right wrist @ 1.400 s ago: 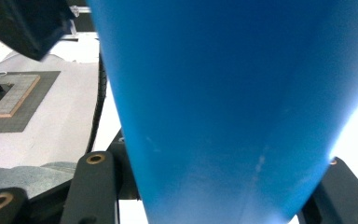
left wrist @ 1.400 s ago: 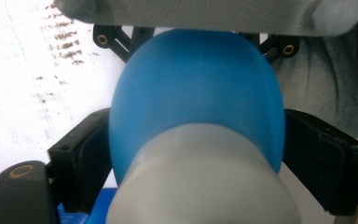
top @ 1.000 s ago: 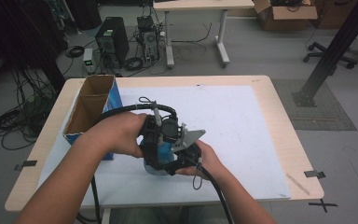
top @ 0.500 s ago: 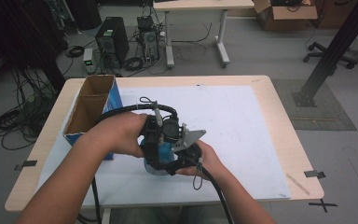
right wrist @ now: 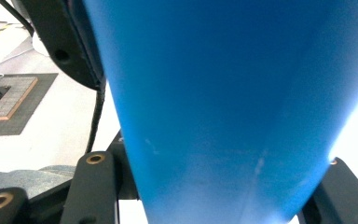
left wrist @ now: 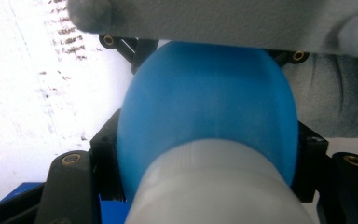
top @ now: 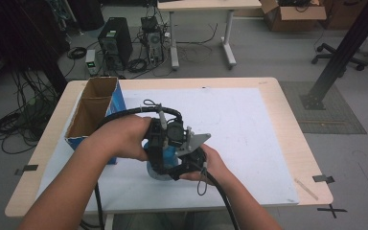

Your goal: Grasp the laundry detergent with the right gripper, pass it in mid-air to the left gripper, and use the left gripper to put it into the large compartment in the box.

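Note:
A blue bottle (left wrist: 205,107) with a white cap (left wrist: 209,186) is held low over the white sheet, between both grippers. In the high view the two hands crowd around the bottle (top: 170,152), with the cap (top: 154,173) toward the person. My left gripper (left wrist: 207,158) has the bottle's shoulder between its black jaws, which have just been closing and now touch it on both sides. My right gripper (right wrist: 223,186) is shut on the bottle's blue body (right wrist: 223,93). From above, the left gripper (top: 159,143) lies just left of the right gripper (top: 188,154).
An open cardboard box (top: 92,112) with a blue side stands at the table's left. A large white sheet (top: 249,129) covers most of the wooden table (top: 287,110). A computer tower and cables lie on the floor beyond the far edge.

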{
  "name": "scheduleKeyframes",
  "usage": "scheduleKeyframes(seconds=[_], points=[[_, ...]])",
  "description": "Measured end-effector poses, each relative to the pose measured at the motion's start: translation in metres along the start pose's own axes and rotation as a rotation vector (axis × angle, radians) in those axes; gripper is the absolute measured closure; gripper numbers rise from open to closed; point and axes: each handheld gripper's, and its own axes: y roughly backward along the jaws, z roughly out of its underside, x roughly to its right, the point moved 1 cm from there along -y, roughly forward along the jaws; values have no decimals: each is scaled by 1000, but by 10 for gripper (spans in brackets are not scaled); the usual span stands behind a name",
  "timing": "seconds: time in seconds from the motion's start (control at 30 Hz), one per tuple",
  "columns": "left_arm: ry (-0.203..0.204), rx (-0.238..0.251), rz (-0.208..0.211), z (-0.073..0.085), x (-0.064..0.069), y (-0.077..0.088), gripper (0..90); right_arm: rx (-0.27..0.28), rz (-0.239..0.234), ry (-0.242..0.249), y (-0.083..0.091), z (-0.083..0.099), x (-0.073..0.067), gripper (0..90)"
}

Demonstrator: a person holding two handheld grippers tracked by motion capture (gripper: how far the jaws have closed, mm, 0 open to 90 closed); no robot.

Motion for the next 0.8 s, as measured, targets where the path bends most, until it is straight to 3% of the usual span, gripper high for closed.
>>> scheduleKeyframes(seconds=[0.1, 0.17, 0.57, 0.8], points=[[2, 2, 0, 1, -1, 1, 370, -1, 5, 23, 0, 0, 1, 442], [2, 2, 2, 1, -1, 2, 374, -1, -1, 4, 0, 0, -1, 442], [-24, -22, -28, -3, 3, 4, 386, 13, 20, 25, 0, -3, -2, 437], [-26, -33, -22, -5, 4, 5, 387, 24, 17, 11, 1, -1, -4, 426]])
